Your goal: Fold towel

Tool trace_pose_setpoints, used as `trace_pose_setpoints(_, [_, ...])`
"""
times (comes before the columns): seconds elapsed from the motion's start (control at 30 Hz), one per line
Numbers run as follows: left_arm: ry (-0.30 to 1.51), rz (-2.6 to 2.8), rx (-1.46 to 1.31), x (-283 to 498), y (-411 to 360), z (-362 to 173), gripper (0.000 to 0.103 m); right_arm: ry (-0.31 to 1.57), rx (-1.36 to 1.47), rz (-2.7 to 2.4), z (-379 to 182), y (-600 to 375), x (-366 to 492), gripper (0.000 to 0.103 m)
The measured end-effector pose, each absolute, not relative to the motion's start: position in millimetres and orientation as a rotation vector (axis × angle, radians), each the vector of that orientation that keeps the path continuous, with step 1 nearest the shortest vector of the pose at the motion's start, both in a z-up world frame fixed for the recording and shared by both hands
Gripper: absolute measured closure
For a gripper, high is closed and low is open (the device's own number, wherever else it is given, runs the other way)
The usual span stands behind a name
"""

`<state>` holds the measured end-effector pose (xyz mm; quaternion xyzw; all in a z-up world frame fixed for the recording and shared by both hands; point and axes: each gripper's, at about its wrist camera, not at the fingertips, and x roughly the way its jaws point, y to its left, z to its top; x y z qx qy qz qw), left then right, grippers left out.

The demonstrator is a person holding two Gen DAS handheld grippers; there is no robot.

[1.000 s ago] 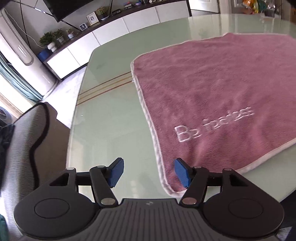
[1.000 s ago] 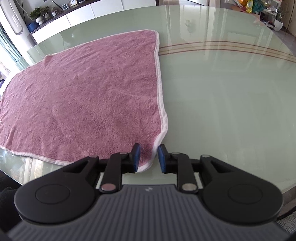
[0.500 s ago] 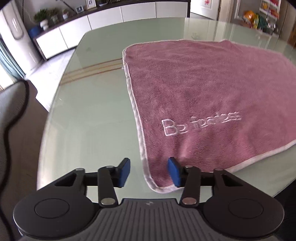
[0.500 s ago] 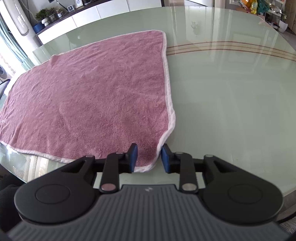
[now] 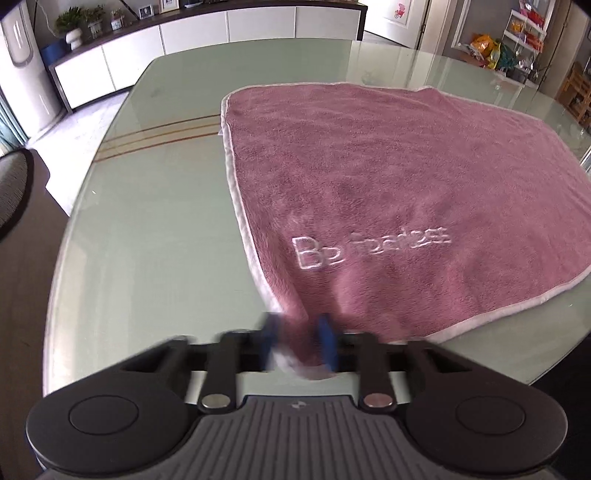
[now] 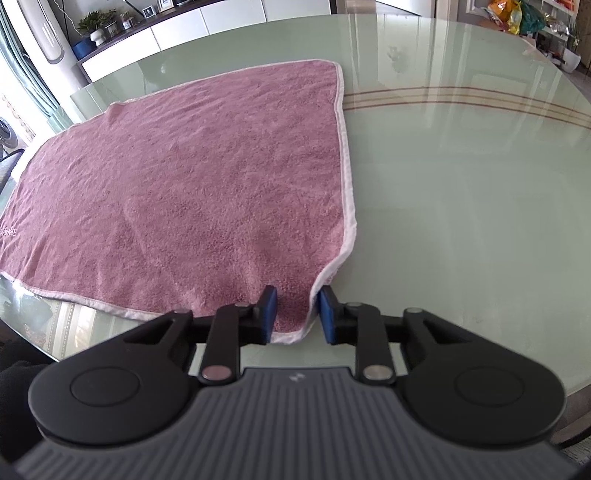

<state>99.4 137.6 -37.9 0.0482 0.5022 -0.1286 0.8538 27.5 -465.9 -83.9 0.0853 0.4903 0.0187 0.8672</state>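
A pink towel (image 5: pixel 406 177) with white trim and stitched white lettering lies spread flat on the glass table (image 5: pixel 155 240). In the left wrist view my left gripper (image 5: pixel 298 341) is blurred. Its blue pads stand close on either side of the towel's near left corner, which bunches up between them. In the right wrist view the towel (image 6: pixel 184 177) stretches away to the left. My right gripper (image 6: pixel 298 314) straddles the near right corner, its jaws partly apart with the cloth filling the gap and lifted a little there.
The round table's front edge (image 6: pixel 569 384) runs just under both grippers. Bare glass (image 6: pixel 461 203) lies right of the towel. A chair (image 5: pixel 14 192) stands at the left. White cabinets (image 5: pixel 221 26) and a shelf with bags (image 5: pixel 495 48) line the far walls.
My left gripper has swung right onto the towel's near left corner and its jaws have narrowed around it. The right gripper has pushed further onto its corner, which now rises slightly.
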Motion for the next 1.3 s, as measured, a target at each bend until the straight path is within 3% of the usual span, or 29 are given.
trace_pose_setpoints(0.17, [1.042,-0.253,0.136,96.0,137.8,-35.0,0.096,1.035,0.159,0.022,-83.9,-465.3,27.3,0.094])
trace_pose_setpoints(0.57, [1.058,-0.205,0.193,94.4,141.6,-30.2,0.094,1.050,0.168,0.010,-86.8,-477.5,26.2,0.097])
trace_pose_setpoints(0.83, [0.999,-0.091,0.331,92.7,125.6,-23.2,0.074,1.050,0.159,0.018,-88.6,-480.0,30.4,0.096])
trace_pose_setpoints(0.97, [0.914,-0.108,0.369,87.7,100.6,-4.6,0.066,1.050,0.145,0.011,-88.1,-477.0,32.2,0.077])
trace_pose_setpoints(1.0, [0.892,-0.118,0.377,86.5,92.6,0.3,0.062,1.049,0.145,0.015,-88.1,-476.2,32.8,0.076])
trace_pose_setpoints(1.1, [0.826,-0.147,0.402,83.0,68.1,14.6,0.059,1.049,0.136,0.039,-89.2,-472.0,35.4,0.076])
trace_pose_setpoints(1.3, [0.750,-0.347,0.448,81.1,-31.5,19.9,0.059,1.063,0.149,0.060,-89.9,-474.6,41.1,0.091])
